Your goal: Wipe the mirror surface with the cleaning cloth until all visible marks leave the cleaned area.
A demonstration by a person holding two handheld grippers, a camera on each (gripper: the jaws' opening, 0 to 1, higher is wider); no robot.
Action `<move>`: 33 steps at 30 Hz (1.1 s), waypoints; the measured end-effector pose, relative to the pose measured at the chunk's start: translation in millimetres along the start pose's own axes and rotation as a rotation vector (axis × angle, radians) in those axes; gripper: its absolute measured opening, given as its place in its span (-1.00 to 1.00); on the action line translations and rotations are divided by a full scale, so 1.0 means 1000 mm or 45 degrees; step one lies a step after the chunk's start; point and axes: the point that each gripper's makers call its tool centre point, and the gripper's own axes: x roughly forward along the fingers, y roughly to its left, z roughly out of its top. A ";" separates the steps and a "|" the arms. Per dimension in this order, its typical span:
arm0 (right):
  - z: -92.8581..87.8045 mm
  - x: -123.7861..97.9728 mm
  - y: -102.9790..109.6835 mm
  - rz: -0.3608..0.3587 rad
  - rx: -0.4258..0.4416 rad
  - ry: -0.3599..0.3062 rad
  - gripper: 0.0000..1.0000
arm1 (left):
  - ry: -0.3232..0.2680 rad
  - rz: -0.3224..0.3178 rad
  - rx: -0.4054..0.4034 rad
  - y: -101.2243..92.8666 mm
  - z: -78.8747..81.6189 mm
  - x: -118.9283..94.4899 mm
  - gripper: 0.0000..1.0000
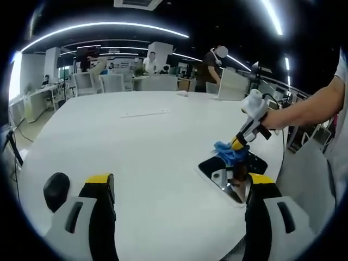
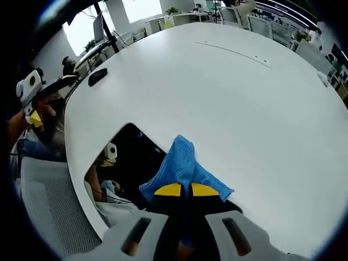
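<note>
Blue microfibre cloth [image 2: 182, 166], clamped in the right gripper [image 2: 181, 190] fingers while the left gripper [image 1: 179, 190] fingers stand apart, could push the unheld mirror [image 2: 133, 157] off the desk [image 2: 228, 98] edge.

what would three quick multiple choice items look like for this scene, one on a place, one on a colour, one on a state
1. Where does the mirror lie on the white table?
A. near the table's edge
B. at its centre
C. leaning on a chair

2. What colour is the cloth?
A. red
B. blue
C. green

3. What state is the right claw in?
A. open above the table
B. shut on the cloth
C. shut on a black mouse

Answers:
1 A: in the right gripper view the mirror lies beside the table's rim.
2 B: both views show a blue cloth.
3 B: its yellow tips meet on the cloth over the mirror.
</note>
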 end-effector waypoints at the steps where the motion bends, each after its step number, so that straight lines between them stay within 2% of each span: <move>1: 0.000 0.000 0.000 -0.002 0.011 -0.003 -1.00 | 0.001 0.000 0.001 0.000 0.000 0.000 0.98; 12: -0.012 -0.005 0.009 0.000 0.040 -0.001 -1.00 | 0.000 0.002 0.008 0.004 0.000 0.000 0.98; 33: -0.044 -0.018 0.041 0.027 0.051 0.009 -1.00 | -0.003 -0.031 0.024 -0.006 -0.003 0.002 0.98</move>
